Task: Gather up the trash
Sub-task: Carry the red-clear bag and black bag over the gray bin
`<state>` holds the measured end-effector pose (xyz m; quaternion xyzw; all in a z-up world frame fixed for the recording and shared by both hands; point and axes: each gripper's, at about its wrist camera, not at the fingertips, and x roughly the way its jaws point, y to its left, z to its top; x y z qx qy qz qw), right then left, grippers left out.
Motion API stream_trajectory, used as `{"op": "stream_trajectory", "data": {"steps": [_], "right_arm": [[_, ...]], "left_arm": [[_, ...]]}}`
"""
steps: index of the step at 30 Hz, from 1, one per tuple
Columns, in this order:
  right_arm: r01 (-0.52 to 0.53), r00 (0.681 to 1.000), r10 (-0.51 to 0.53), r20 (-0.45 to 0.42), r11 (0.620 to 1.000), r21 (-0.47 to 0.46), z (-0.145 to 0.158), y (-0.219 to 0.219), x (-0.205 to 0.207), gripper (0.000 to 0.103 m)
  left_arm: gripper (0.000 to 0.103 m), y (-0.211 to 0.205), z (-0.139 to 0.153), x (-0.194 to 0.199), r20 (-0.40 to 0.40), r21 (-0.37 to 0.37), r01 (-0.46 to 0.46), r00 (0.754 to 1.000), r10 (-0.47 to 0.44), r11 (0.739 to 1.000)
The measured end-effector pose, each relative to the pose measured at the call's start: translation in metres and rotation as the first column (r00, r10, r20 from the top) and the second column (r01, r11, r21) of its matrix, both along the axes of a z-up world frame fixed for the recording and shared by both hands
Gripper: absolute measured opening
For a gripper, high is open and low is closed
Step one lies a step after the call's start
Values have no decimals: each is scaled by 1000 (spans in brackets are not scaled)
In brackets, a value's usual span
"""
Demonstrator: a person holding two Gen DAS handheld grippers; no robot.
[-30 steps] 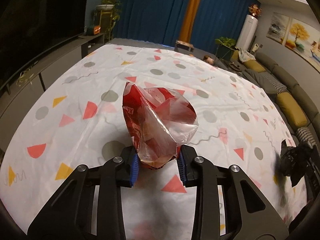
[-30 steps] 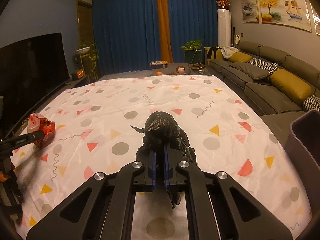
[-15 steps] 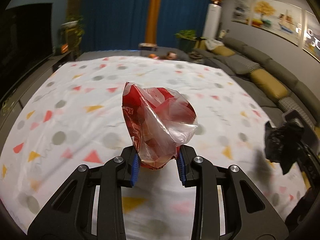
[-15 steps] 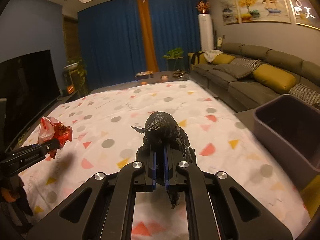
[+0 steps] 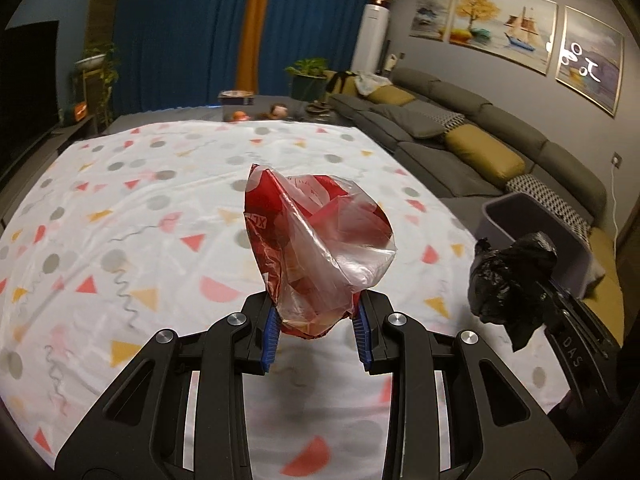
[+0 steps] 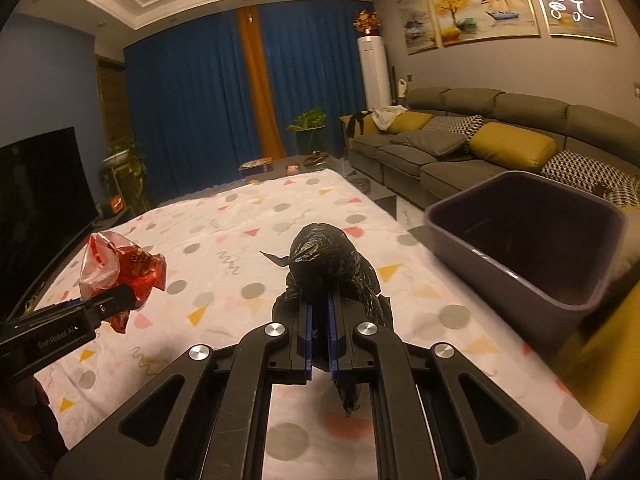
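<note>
The left gripper (image 5: 316,332) has its jaws closed on a crumpled red and clear plastic wrapper (image 5: 316,244), held above the patterned sheet (image 5: 140,208). The right gripper (image 6: 320,320) has its jaws almost together, clamping a black plastic bag (image 6: 324,256) in the air. A grey bin (image 6: 520,248) stands at about 2 o'clock from the black bag, near the sofa (image 6: 460,148).

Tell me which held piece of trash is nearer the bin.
The black bag, in the right gripper, beside the grey bin; the red wrapper is farther left.
</note>
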<state>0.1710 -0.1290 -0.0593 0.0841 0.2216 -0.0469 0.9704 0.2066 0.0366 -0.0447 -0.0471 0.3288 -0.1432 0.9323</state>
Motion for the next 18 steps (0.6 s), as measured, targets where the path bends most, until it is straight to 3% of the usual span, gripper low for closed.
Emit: {"op": "stream_trajectory", "data": {"steps": [18], "right_arm": [[87, 996, -85, 36, 995, -38, 12, -54, -23, 7]], "left_arm": [[30, -84, 14, -9, 43, -13, 168, 985, -167, 986]]}}
